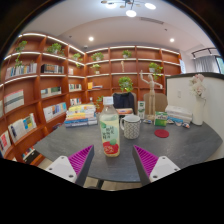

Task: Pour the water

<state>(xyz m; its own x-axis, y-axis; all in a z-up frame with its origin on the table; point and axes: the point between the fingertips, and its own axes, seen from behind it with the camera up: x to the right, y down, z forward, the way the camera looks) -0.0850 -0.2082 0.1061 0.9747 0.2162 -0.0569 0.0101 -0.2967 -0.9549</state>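
A clear bottle (pixel 109 133) with a green cap and a red-and-white label stands upright on the grey table (pixel 185 145), just ahead of my fingers and slightly left of the midline. To its right, a little farther back, stands a pale ribbed cup (pixel 131 126). My gripper (pixel 112 162) is open, its magenta pads (pixel 146 160) spread wide on either side with nothing between them. The bottle sits beyond the fingertips, not touched.
A red coaster (pixel 161 132) and a small green thing (pixel 161 120) lie right of the cup. Stacked books (pixel 80 116) rest at the table's far left. A dark monitor (pixel 123 101) stands behind. Bookshelves (pixel 40 80) line the walls. A white vase with flowers (pixel 198 100) stands far right.
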